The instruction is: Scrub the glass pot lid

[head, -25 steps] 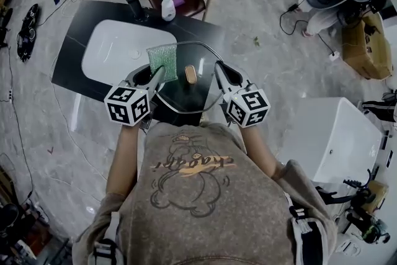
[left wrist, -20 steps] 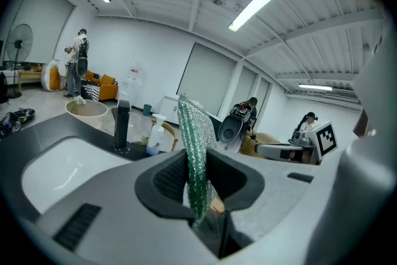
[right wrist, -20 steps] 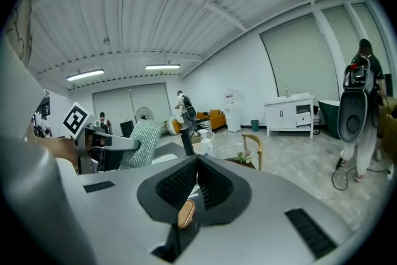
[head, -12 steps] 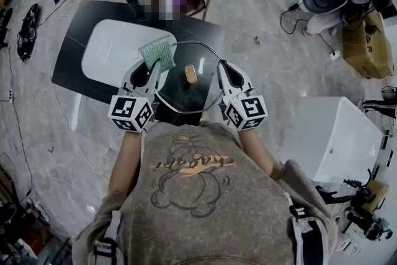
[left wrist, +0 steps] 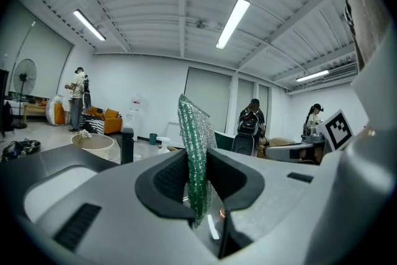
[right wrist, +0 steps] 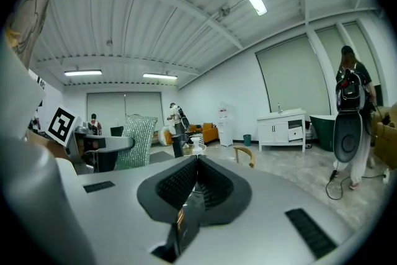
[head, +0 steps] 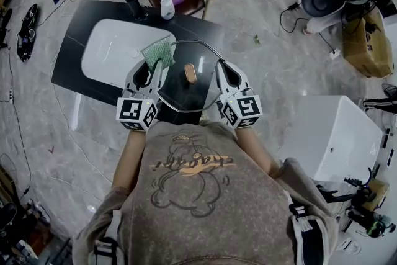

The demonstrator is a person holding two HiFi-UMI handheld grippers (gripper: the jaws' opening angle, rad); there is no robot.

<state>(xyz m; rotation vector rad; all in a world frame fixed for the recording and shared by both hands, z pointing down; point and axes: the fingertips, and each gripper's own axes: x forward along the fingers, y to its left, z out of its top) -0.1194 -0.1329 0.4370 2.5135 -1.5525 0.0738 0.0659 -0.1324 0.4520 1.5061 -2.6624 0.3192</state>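
- At the far left, the white sink is set in the dark counter. Neither has shifted.
- The left gripper has its fingers pinched narrow on a green scouring pad, which sticks out past the fingertips. Over the last second we rolled this wrist and carried the pad from the lid's left-hand glass to its far-left rim. It now lies tilted there, over the sink's right end. We read that as the end of one scrubbing stroke, and most of the glass probably still needs work.
- The glass pot lid is held in the air above the counter's near edge, just right of the sink and between the two grippers. It has kept its place. It lies roughly flat, with its top face and knob turned up towards us. Being round, it has no long axis of its own, though the oval knob's long side runs away from us.
- The right gripper has its fingers shut tight on the lid's right rim, with the glass edge between the pads to steady it.
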